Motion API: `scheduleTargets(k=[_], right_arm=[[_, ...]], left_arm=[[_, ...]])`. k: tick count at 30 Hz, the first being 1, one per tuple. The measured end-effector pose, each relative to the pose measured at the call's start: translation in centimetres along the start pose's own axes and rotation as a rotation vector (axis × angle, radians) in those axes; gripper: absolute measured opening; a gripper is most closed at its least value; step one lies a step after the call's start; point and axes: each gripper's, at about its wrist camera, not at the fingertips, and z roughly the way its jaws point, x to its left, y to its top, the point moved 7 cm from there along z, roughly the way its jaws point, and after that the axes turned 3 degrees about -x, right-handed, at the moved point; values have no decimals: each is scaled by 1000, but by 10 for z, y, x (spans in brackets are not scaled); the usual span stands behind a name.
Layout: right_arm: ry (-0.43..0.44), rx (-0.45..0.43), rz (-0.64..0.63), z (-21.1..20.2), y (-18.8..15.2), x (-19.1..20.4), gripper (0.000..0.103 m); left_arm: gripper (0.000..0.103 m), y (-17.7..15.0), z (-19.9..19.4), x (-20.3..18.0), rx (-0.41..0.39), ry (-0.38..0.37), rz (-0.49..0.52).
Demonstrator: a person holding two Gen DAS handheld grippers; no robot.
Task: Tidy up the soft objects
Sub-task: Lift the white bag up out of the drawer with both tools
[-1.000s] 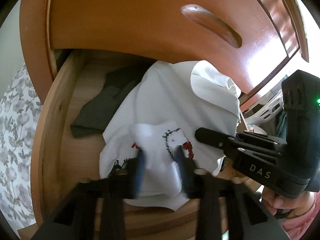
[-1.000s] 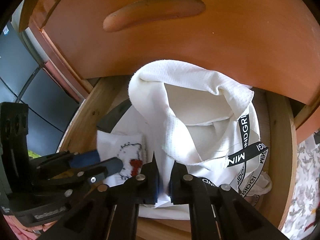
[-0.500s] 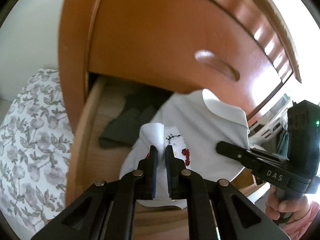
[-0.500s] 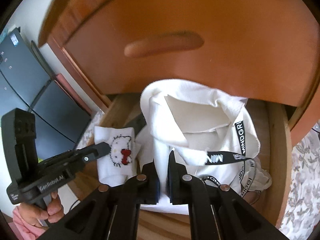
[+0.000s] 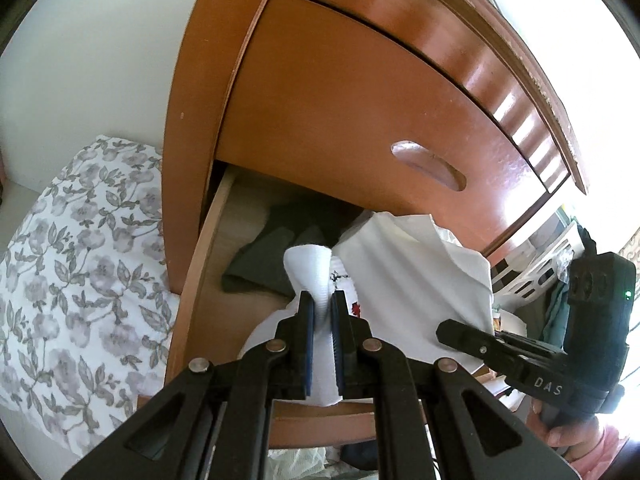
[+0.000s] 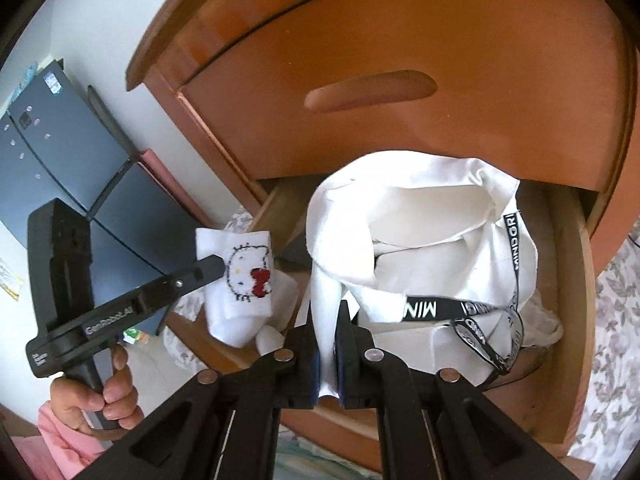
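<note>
- The left tongs [image 5: 321,312] are clenched on a white sock [image 6: 244,280] with a cat face and red bow; in the right wrist view the sock hangs clear of the drawer [image 5: 200,280], off to its left.
- The right tongs [image 6: 326,320] are clenched on a fold of the white garment [image 6: 420,216], which bulges up out of the open drawer, just under the closed drawer front [image 6: 400,60] above.
- A black strap [image 6: 460,308] with white lettering runs across the garment's lower part and loops down at its right side.
- A dark cloth [image 5: 268,260] lies flat at the back left of the drawer, partly under the garment.
- A flowered bedspread [image 5: 80,260] lies beside the dresser.
- Step in hand, as judged: both soft items are gripped and raised from the drawer, so this looks like the lifting-out stage, before sorting or folding.
- The next move likely calls for drawing the garment fully clear of the drawer edge without catching it on the front above, and keeping the strap from snagging.
- The sock is small and light; it should travel easily, but a thin pinch of knit could slip.
- Where either item is meant to go cannot be told; no target spot shows in either view.
</note>
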Motion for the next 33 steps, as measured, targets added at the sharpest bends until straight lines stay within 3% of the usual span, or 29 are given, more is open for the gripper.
scheduleTargets(k=[4, 7, 10, 21, 33], right_arm=[[46, -43, 58, -15, 10, -10, 6], [129, -97, 118, -41, 16, -18, 6], [147, -148, 122, -65, 23, -22, 6], [97, -317, 80, -155, 50, -35, 6], [87, -487, 5, -266, 40, -6, 6]], left_arm=[[8, -1, -11, 2, -19, 3, -2], [8, 0, -20, 0, -36, 6, -1], [8, 2, -27, -1, -48, 7, -6], [8, 10, -70, -24, -114, -8, 15], [8, 17, -145, -59, -232, -44, 59]])
